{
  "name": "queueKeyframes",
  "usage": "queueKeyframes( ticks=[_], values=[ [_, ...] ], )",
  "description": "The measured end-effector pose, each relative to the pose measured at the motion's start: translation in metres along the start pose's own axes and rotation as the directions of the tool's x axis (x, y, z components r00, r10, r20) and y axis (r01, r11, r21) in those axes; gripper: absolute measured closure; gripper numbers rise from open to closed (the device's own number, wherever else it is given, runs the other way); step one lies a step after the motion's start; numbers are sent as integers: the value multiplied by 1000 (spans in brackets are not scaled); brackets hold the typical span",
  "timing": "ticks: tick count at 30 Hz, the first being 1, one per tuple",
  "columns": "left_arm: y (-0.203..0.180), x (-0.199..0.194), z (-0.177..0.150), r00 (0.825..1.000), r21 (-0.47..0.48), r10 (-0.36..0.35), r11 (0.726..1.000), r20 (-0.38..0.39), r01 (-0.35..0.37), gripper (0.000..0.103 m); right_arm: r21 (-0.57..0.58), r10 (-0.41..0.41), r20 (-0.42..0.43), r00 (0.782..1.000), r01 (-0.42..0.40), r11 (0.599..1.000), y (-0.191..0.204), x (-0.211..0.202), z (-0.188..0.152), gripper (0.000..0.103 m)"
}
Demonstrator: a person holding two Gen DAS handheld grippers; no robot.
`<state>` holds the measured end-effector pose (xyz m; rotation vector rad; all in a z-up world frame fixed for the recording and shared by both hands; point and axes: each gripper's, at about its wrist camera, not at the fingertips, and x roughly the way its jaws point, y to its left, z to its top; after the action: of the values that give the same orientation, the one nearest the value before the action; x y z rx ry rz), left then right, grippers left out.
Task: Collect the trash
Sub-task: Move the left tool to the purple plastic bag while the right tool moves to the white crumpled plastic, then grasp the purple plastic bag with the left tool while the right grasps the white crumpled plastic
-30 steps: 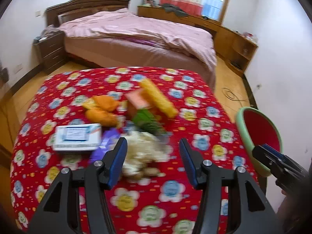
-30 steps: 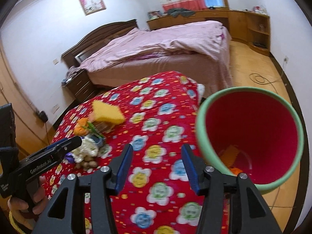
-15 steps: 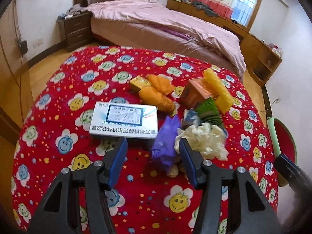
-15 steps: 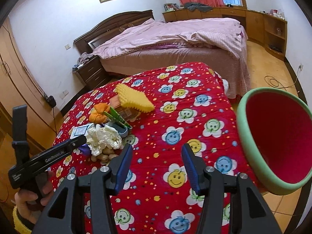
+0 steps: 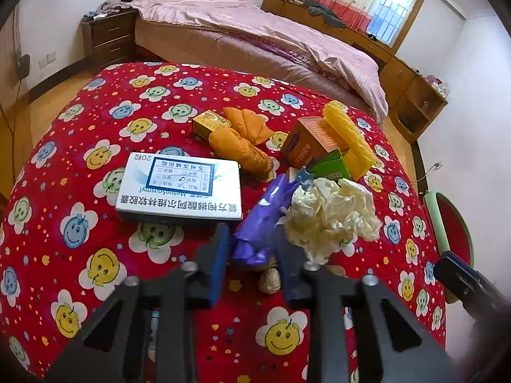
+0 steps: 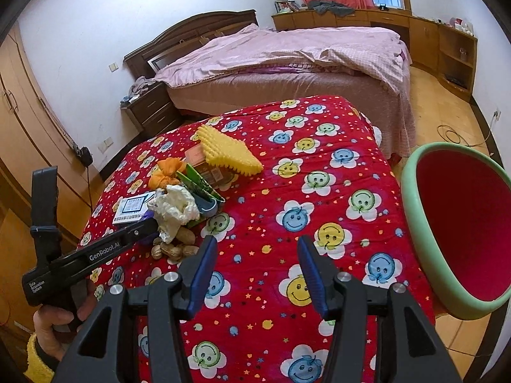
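A heap of trash lies on the red flowered tablecloth [image 5: 95, 249]: a purple wrapper [image 5: 262, 220], crumpled white paper [image 5: 332, 214], a white medicine box [image 5: 180, 188], orange cloth [image 5: 242, 143], an orange carton [image 5: 306, 142], a yellow sponge [image 5: 348, 134] and peanuts [image 6: 174, 249]. My left gripper [image 5: 252, 255] has narrowed around the near end of the purple wrapper, with its jaws at or very near the wrapper's sides. My right gripper [image 6: 257, 271] is open and empty above the cloth, to the right of the heap. The red bin with a green rim [image 6: 412, 191] stands at the table's right side.
A bed with pink covers [image 6: 287, 54] stands behind the table. A nightstand [image 6: 150, 108] is at the bed's left, wooden cabinets [image 6: 447, 44] line the far right wall, and a wardrobe [image 6: 19, 146] is on the left. A cable lies on the wooden floor [image 6: 453, 137].
My left gripper moved forward to the purple wrapper and its jaws narrowed around it. My right gripper swung left, away from the bin, and stayed open.
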<state>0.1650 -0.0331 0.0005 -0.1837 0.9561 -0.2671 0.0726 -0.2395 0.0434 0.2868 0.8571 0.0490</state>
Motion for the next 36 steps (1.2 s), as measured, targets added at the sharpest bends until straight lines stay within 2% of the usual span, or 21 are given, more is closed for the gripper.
queueKeyframes(
  ticks=[3,9,22,30,32,34,36],
  values=[
    [2,-6,-2,1000,-1,-12,1000,11,12,85,-7,3,-1,1000,-3,1000,3,1,0,48],
    [7,-26,-3,998,-7,-5,1000,58,5,86,-26,22,-4,1000,-22,999,13,5,3,48],
    [39,-50,-8,983,-49,149,988,108,-145,86,-111,93,-43,995,-98,989,59,40,14,48],
    [47,-52,-11,980,-58,168,985,112,-162,86,-149,89,-77,993,-100,984,79,74,21,48],
    [47,-52,-12,979,-56,168,985,113,-163,86,-141,94,-96,991,-107,984,80,82,20,54],
    [46,-53,-12,979,-53,166,986,115,-161,86,-134,104,-112,988,-118,984,80,86,17,71],
    [45,-53,-13,980,-49,162,986,116,-157,86,-135,106,-115,988,-121,983,80,87,15,80]
  ],
)
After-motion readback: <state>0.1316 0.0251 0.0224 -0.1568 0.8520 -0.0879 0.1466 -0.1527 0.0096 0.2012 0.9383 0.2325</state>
